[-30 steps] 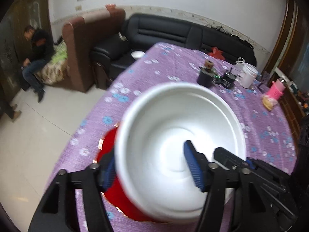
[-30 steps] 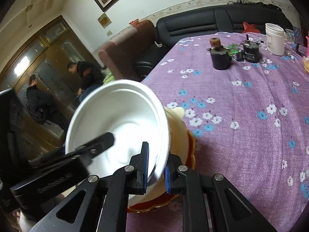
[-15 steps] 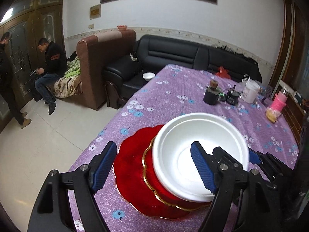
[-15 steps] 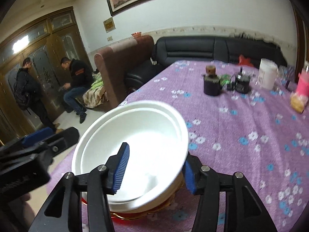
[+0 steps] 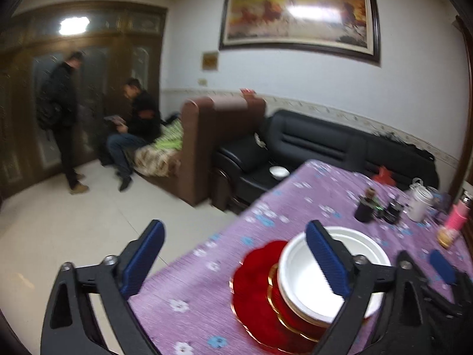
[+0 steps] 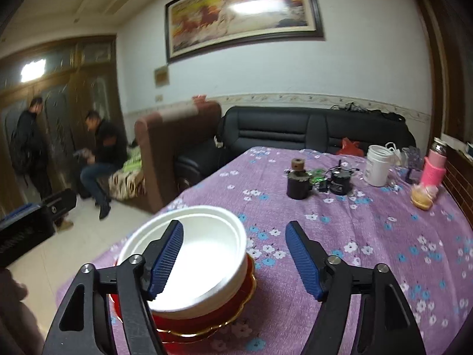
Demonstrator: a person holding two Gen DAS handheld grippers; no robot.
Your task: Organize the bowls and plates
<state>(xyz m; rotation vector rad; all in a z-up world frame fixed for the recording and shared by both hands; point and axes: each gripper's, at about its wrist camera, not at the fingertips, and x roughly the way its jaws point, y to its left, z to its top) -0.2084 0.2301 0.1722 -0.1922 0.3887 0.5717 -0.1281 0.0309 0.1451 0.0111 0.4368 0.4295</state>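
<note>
White bowls (image 5: 307, 281) sit nested on a stack of red gold-rimmed plates (image 5: 254, 301) near the front corner of the purple flowered table (image 5: 224, 269). The stack also shows in the right wrist view, with the bowls (image 6: 204, 254) on the plates (image 6: 207, 322). My left gripper (image 5: 236, 259) is open and empty, raised above and left of the stack. My right gripper (image 6: 236, 256) is open and empty, just above the stack, with its left finger over the top bowl. The right gripper's fingertips (image 5: 442, 266) show at the right of the left wrist view.
At the table's far end stand a dark cup (image 6: 298, 185), a black jar (image 6: 341, 182), a white tub (image 6: 378, 165), a pink bottle (image 6: 434, 168) and a bun (image 6: 421, 198). A black sofa (image 6: 310, 130) and brown armchair (image 6: 171, 148) lie beyond. Two people (image 5: 97, 130) are at the left.
Both grippers let go of the top white bowl, which now rests on the stack. Both opened wide and drew up and back; the left one swung towards the left.
</note>
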